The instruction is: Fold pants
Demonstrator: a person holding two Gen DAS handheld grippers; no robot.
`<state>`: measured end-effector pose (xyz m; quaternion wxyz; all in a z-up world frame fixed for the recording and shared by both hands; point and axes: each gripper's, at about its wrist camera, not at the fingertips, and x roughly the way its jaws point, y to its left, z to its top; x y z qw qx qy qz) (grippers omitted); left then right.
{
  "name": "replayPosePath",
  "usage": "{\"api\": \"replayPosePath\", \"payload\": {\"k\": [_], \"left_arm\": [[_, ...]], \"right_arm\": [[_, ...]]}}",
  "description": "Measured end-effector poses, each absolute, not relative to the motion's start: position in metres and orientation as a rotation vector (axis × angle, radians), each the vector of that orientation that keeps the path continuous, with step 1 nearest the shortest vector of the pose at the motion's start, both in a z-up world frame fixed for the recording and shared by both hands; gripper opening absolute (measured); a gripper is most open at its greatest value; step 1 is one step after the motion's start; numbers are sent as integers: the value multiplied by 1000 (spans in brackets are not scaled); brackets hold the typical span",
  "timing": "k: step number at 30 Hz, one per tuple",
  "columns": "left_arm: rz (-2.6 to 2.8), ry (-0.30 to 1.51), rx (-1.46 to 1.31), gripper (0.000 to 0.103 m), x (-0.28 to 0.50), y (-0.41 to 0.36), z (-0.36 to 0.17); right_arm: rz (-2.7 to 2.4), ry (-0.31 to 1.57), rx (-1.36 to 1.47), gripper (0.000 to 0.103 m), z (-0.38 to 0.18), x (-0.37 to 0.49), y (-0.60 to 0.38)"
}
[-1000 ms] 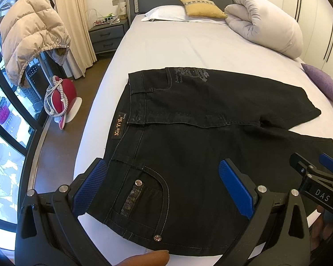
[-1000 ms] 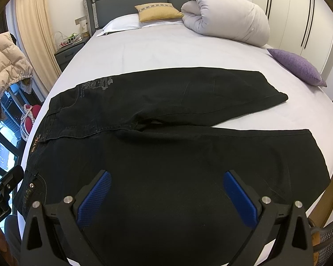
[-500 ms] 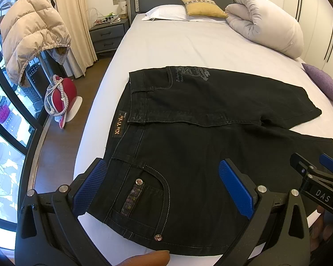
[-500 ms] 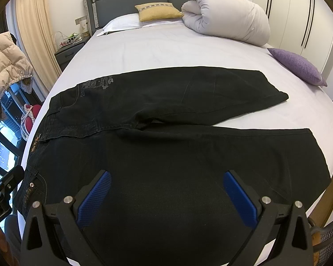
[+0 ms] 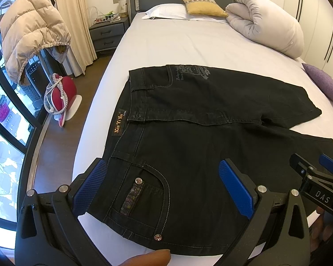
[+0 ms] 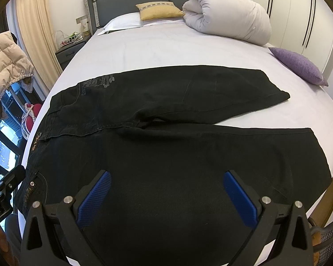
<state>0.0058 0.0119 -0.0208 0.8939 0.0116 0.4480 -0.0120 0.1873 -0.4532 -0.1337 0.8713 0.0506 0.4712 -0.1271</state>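
Observation:
Black jeans (image 5: 206,133) lie flat on the white bed (image 5: 166,44), waistband at the left, both legs spread to the right; they also show in the right wrist view (image 6: 166,146). My left gripper (image 5: 164,184) is open, hovering above the near waist corner with its studded pocket (image 5: 144,192). My right gripper (image 6: 166,195) is open, hovering above the near leg. The right gripper's tip also shows in the left wrist view (image 5: 315,173). Neither holds cloth.
A rolled white duvet (image 6: 228,15), a yellow cushion (image 6: 157,10) and a purple cushion (image 6: 297,65) lie at the head and right of the bed. A nightstand (image 5: 108,33), a beige jacket (image 5: 31,33) and a red item (image 5: 62,93) stand left of the bed.
Both grippers stay open and have hardly moved. The view has drifted slightly, the jeans lie as before.

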Motion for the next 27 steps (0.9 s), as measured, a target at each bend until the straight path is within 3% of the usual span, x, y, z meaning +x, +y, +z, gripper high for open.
{"api": "replayPosePath", "payload": {"k": [19, 27], "left_arm": [[-103, 904, -28, 103, 10, 10, -20], [-386, 994, -195, 103, 68, 18, -30]], "right_arm": [[-228, 1012, 101, 103, -137, 194, -453], [-81, 986, 113, 103, -130, 218, -466]]}}
